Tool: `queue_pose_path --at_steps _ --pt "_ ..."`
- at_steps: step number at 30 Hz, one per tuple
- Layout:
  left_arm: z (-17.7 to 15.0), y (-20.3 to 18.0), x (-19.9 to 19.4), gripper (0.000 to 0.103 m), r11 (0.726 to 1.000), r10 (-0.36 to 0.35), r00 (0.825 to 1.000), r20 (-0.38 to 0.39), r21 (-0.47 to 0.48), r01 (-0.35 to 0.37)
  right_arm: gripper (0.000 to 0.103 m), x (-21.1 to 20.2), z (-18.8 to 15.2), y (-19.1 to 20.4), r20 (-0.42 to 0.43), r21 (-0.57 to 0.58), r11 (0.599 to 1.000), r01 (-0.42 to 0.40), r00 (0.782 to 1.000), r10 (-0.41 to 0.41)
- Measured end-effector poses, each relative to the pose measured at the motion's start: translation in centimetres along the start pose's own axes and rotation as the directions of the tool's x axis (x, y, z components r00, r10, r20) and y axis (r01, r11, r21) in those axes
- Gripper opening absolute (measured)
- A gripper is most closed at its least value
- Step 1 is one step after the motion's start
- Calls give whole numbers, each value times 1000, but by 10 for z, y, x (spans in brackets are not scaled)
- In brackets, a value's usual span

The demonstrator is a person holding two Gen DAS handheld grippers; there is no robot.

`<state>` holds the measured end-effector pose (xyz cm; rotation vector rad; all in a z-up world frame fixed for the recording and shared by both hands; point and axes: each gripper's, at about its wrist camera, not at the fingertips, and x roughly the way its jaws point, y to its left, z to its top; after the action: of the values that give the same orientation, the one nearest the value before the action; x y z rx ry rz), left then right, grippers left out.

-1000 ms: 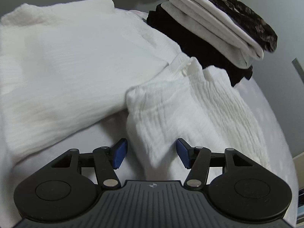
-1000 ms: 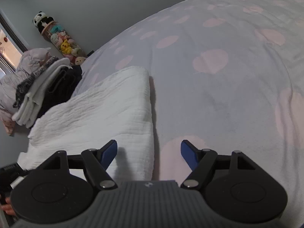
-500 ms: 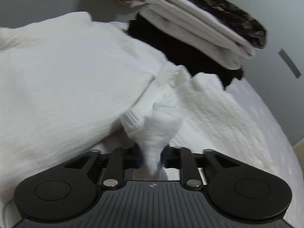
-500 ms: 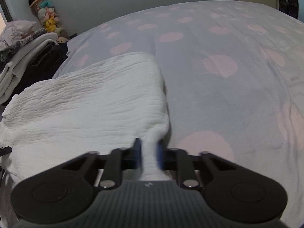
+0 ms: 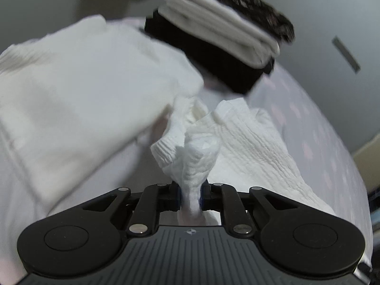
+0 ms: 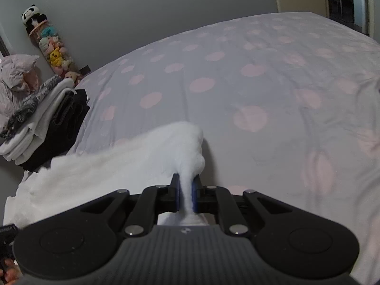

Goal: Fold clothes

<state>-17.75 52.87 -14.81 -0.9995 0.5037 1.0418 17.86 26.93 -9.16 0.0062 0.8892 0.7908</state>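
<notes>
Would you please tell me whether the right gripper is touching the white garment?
Touching. The right wrist view shows the right gripper shut on the white garment, its cloth pinched between both blue pads.

Bedspread [image 6: 273, 76] right lies open; folded stack [image 6: 45, 123] blocks left.

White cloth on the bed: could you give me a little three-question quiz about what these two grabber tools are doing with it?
1. True or false: both grippers are shut on the white garment.
2. What sits on top of the folded stack by the wall: A) a dark patterned piece, B) a red towel, C) a shoe?
3. What pattern does the bedspread have?

Key
1. True: left gripper and right gripper each pinch a bunch of it.
2. A.
3. Pink spots on pale grey-lilac.
</notes>
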Motion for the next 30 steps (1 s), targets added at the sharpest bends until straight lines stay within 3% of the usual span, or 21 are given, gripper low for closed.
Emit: queue_pose_path --at_steps 4,9,13,17,19,21,25,30 --pt "-22 -1 -19 16 1000 -18 995 -98 9 19 11 -34 -11 -29 -23 11 1000 23 999 -23" --pt "-50 -16 -34 17 993 46 985 -165 117 -27 11 -60 -39 -65 -83 29 996 79 994 -76" --pt "-60 -17 -22 20 982 129 963 -236 164 -91 11 -50 -65 -80 -169 3 993 119 979 -117" --pt "-64 -11 -10 25 978 177 939 -294 163 -133 13 -33 -84 -85 -200 -31 988 153 967 -156" --pt "-66 -13 -15 28 974 185 942 -280 178 -138 16 -28 -88 -87 -216 -44 986 160 962 -165" --pt "-68 -16 -26 28 973 177 953 -247 188 -132 25 -29 -87 -88 -209 -39 987 153 965 -158" --pt "-75 -17 -55 28 976 139 975 -173 188 -106 40 -44 -88 -102 -159 22 997 68 985 -64" --pt "-79 -12 -93 28 991 28 999 -16 131 -26 45 -65 -90 -115 -21 151 988 14 1000 -11"
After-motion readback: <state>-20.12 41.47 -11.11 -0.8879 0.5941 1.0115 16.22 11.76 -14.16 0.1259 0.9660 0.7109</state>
